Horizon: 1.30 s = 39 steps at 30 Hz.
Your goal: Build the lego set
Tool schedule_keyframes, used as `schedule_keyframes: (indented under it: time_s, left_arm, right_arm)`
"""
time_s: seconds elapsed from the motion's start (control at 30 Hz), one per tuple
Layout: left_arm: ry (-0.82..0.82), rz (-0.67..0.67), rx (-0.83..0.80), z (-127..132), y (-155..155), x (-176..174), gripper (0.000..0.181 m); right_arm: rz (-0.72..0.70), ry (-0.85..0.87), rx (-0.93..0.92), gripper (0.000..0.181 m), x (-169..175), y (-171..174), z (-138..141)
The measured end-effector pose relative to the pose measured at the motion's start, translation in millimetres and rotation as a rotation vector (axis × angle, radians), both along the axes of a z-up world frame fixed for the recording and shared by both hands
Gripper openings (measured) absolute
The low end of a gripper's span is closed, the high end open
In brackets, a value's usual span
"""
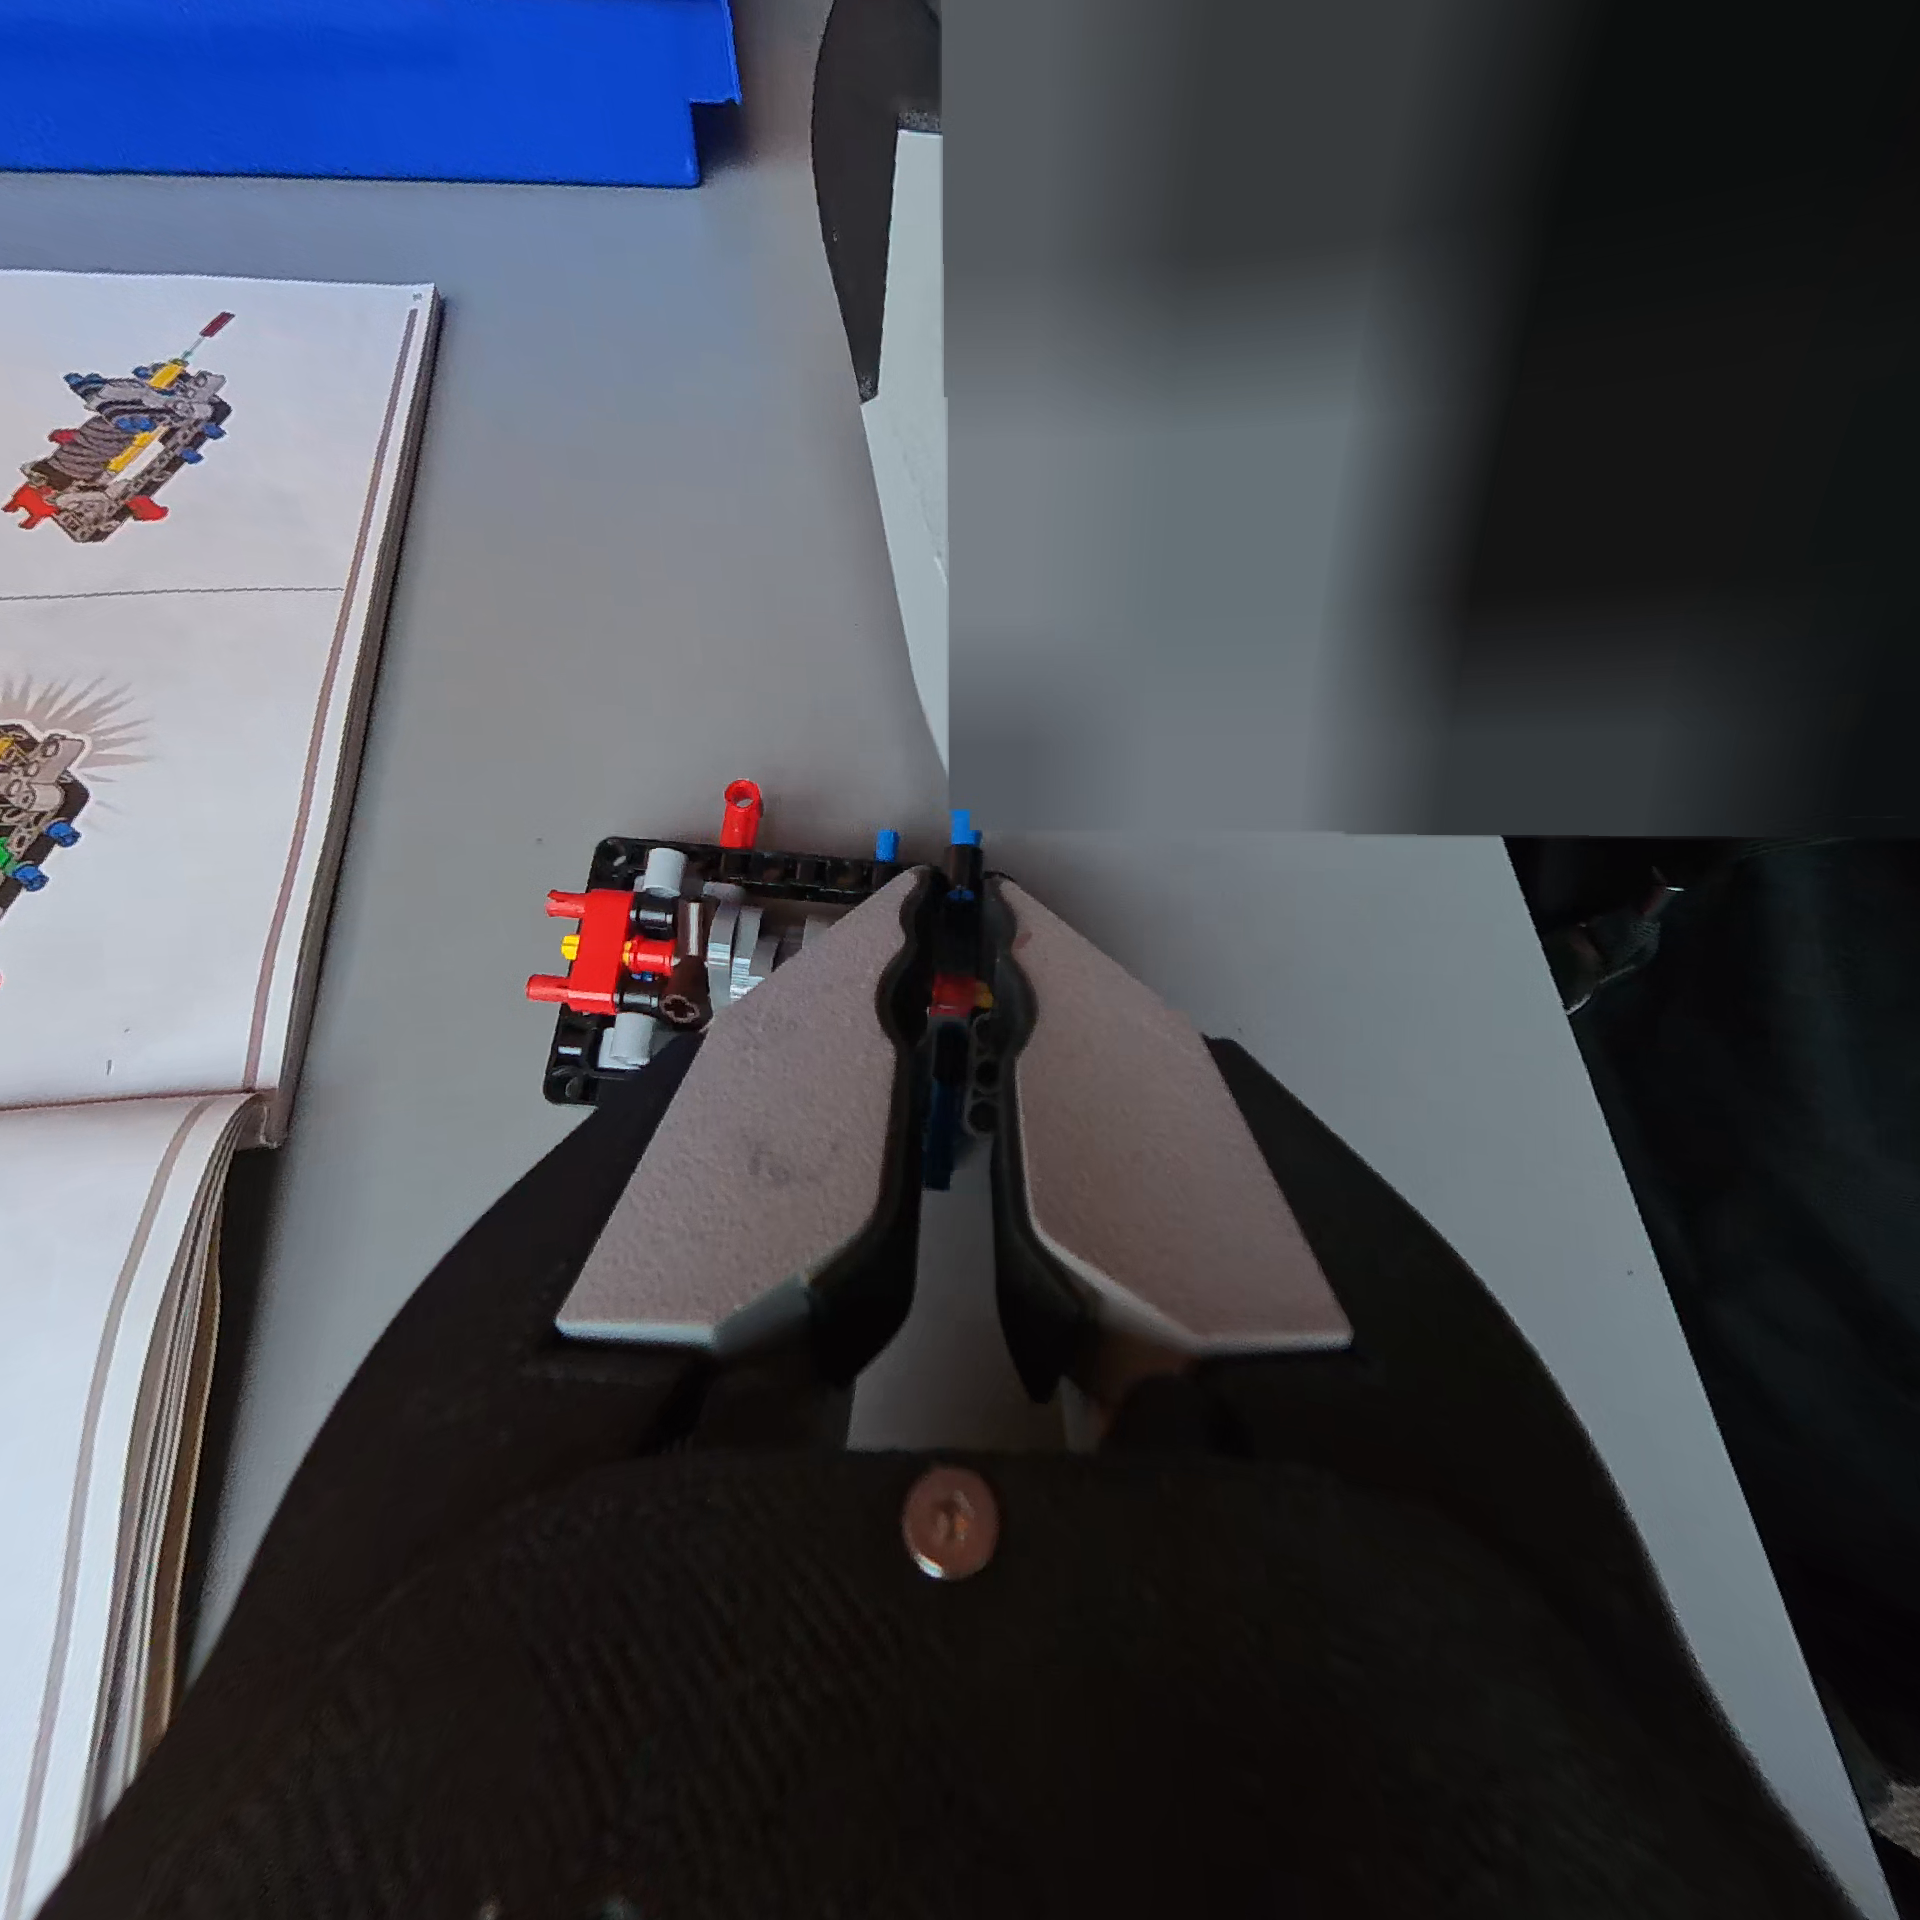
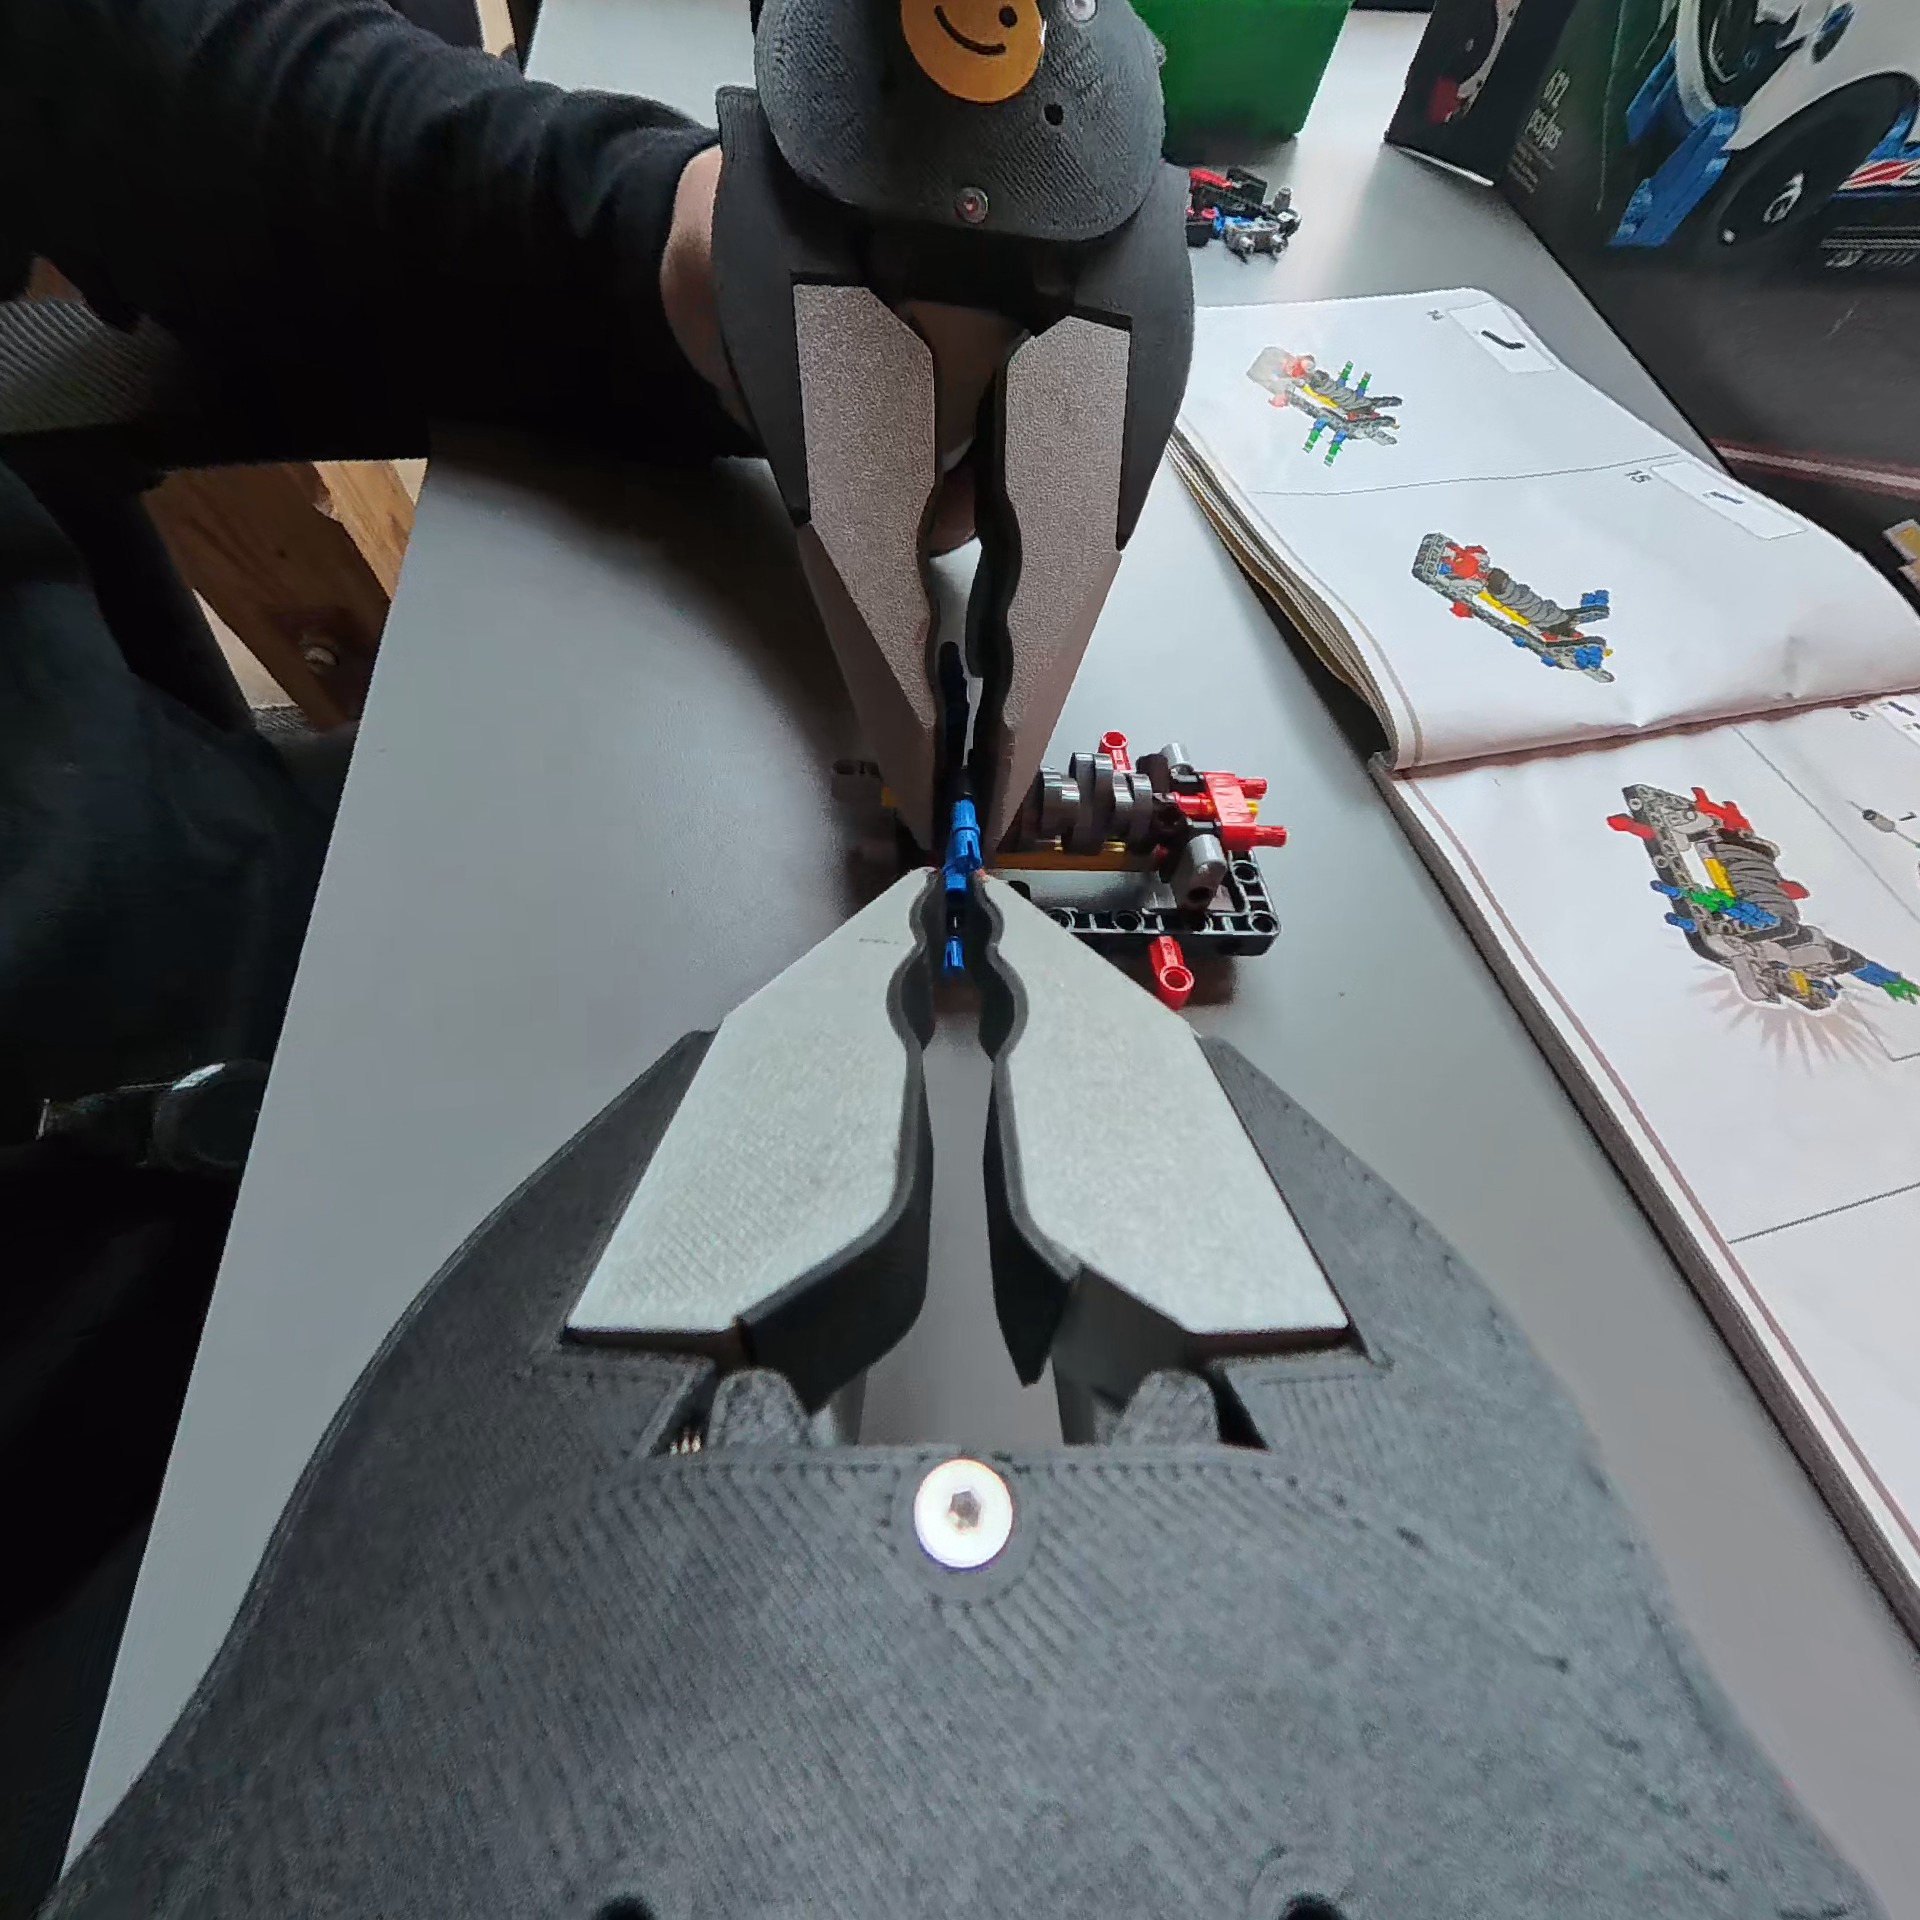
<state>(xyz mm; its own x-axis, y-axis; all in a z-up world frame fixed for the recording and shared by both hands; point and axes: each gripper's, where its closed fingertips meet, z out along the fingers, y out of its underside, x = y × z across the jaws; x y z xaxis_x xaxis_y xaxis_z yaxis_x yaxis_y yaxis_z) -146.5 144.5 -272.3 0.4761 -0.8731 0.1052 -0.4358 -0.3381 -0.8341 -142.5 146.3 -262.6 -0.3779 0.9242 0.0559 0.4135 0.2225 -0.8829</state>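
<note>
Your left tongs (image 1: 961,883) were pressed onto a black beam (image 1: 961,1049) of the lego assembly (image 1: 665,956), pinching it where a small red and yellow bit showed between the grey fingers (image 1: 790,1091). Your right tongs (image 2: 958,894) came in tip to tip against the left tongs (image 2: 961,790), closed on a blue pin (image 2: 954,940) just short of the beam's end. Whether that pin was seated or only lined up, the frames did not let you tell.

The build looked partly done, by my reading. To the right of your right tongs the assembly sat on the grey table (image 2: 582,675): a black frame (image 2: 1174,920), grey gear-like discs (image 2: 1101,800), and red connectors (image 2: 1231,816) at the far end. Compared with the drawings in the open instruction booklet (image 2: 1558,499) farther right, it was much shorter and barer, so most of the set was probably left to build.

As for containers, a green bin (image 2: 1236,62) stood beyond the left tongs and its contents were hidden. The set's box (image 2: 1714,125) stood past the booklet, with a small heap of loose parts (image 2: 1242,223) on the table beside it. A blue tray (image 1: 353,94) lay far ahead and left of your left tongs, its inside out of view.
</note>
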Motion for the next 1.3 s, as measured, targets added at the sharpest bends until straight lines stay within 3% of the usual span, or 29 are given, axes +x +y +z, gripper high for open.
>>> schedule_keyframes:
  time_s: [0.17, 0.5, 1.3]
  left_arm:
    - [-0.079, 0.007, -0.024, 5.6, 0.7, -0.1, 0.005]
    - [-0.169, 0.006, -0.037, 16.0, 0.5, -2.2, 0.004]
    - [-0.098, 0.021, -0.031, 6.9, 3.9, 2.5, 0.005]
  right_arm:
    - [-0.001, 0.024, -0.091, 0.000, -1.0, 1.0, 6.0]
    - [-0.013, 0.052, -0.083, 0.000, -2.2, 2.9, 8.7]
    - [-0.014, 0.002, -0.087, 0.000, -3.7, 3.2, 1.4]
